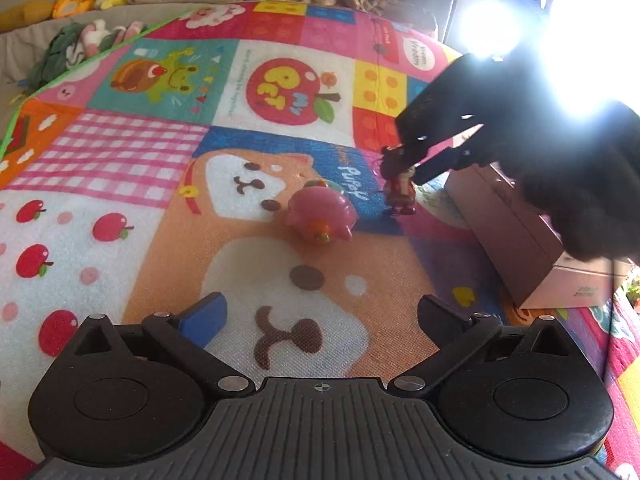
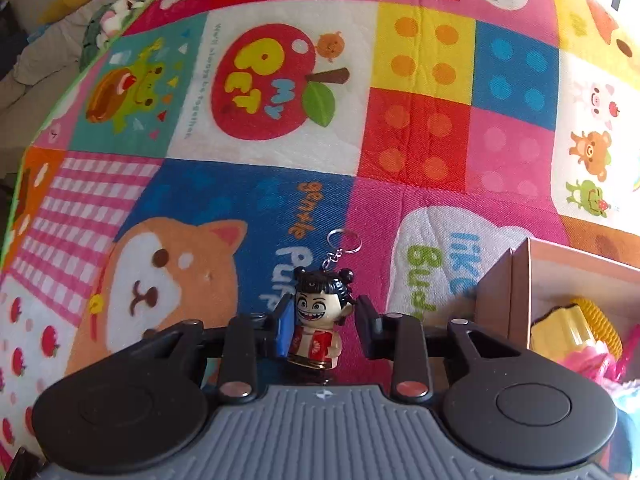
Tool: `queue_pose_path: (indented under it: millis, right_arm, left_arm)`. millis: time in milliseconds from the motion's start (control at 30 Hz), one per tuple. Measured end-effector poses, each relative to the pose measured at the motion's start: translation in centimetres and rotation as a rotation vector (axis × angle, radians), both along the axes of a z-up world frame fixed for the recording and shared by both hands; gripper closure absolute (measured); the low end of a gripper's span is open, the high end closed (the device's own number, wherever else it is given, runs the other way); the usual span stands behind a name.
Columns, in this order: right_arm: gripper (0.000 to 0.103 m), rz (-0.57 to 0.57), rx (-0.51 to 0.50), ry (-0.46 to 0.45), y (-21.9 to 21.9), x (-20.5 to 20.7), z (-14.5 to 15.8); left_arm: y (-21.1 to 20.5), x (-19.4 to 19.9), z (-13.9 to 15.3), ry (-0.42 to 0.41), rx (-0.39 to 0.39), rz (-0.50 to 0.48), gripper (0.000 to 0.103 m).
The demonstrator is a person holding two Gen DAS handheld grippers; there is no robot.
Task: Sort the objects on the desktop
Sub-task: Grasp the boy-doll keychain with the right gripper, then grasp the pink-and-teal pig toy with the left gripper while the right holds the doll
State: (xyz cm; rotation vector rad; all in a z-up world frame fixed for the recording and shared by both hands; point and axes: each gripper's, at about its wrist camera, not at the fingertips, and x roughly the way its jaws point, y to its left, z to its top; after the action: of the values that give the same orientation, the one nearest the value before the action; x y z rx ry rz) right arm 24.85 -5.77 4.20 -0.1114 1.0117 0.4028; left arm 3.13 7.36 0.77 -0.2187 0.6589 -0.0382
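Figurine keychain [image 2: 316, 328] upright on play mat [image 2: 420, 140], between right gripper [image 2: 322, 326] jaws, contact uncertain. Pink pig toy [image 1: 322, 214] unsorted; left gripper [image 1: 320, 316] agape, empty. Cardboard box [image 2: 520, 292] holds some toys already

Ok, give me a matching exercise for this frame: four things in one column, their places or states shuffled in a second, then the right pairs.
Things:
1. keychain figurine
2. pink pig toy
3. cardboard box
4. left gripper

Places or states:
A. open, nothing between its jaws
B. standing between the jaws of the right gripper
C. lying free on the mat
D. has a yellow item inside

Pairs: 1-B, 2-C, 3-D, 4-A
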Motion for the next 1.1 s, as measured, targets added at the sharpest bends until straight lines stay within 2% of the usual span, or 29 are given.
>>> queue_pose_path:
  millis: [100,167,267,333,400,500,600,667,767,833,900,1000,1033,1100]
  right_arm:
    - [0.071,0.072,0.086,-0.023,-2.3,-4.8,2.2]
    - [0.071,0.114,0.118,-0.069,-4.4,-8.9,3.7]
    - [0.071,0.127,0.126,-0.135,-7.5,-14.1,5.2]
    - [0.071,0.123,0.161,-0.129,-10.1,-17.0,5.7]
    - [0.071,0.110,0.192,-0.100,-12.2,-19.1,5.2]
    - [0.071,0.029,0.193,-0.078,-15.2,-20.9,2.9]
    - [0.071,-0.070,0.211,-0.067,-17.7,-21.3,0.4]
    - [0.069,-0.104,0.231,-0.095,-18.8,-21.7,-0.6]
    - [0.049,-0.156,0.241,-0.185,-20.0,-22.7,-1.8]
    - [0.032,-0.208,0.237,-0.244,-20.5,-23.0,-2.5]
    - [0.028,-0.253,0.227,-0.288,-21.0,-23.2,-3.4]
    - [0.027,-0.289,0.240,-0.296,-21.6,-23.3,-4.4]
    - [0.019,-0.291,0.262,-0.320,-21.9,-23.5,-4.2]
    - [0.010,-0.301,0.275,-0.343,-22.1,-23.7,-4.1]
  left_arm:
    - [0.1,0.1,0.0,0.000,-0.010,0.000,0.000]
    - [0.2,0.1,0.0,0.001,-0.008,0.000,0.000]
    - [0.0,0.2,0.1,0.006,0.013,0.001,0.000]
    - [-0.4,0.3,0.1,0.013,0.036,0.002,0.000]
    - [-0.8,0.5,0.1,0.023,0.068,0.002,0.000]
    - [-1.6,1.0,0.2,0.035,0.119,-0.001,0.000]
    - [-2.1,1.5,0.8,-0.021,0.165,0.008,0.000]
    - [-2.5,2.3,1.2,-0.053,0.214,0.024,0.000]
    - [-3.0,4.3,1.7,-0.070,0.249,0.033,0.000]
    - [-3.3,5.7,1.6,-0.064,0.261,0.042,0.000]
    - [-3.5,6.8,1.4,-0.051,0.277,0.056,0.000]
    - [-3.9,8.0,0.9,-0.037,0.303,0.066,0.000]
    - [-4.1,8.2,0.8,-0.034,0.314,0.072,0.003]
    - [-4.2,8.7,0.5,-0.015,0.327,0.083,0.014]
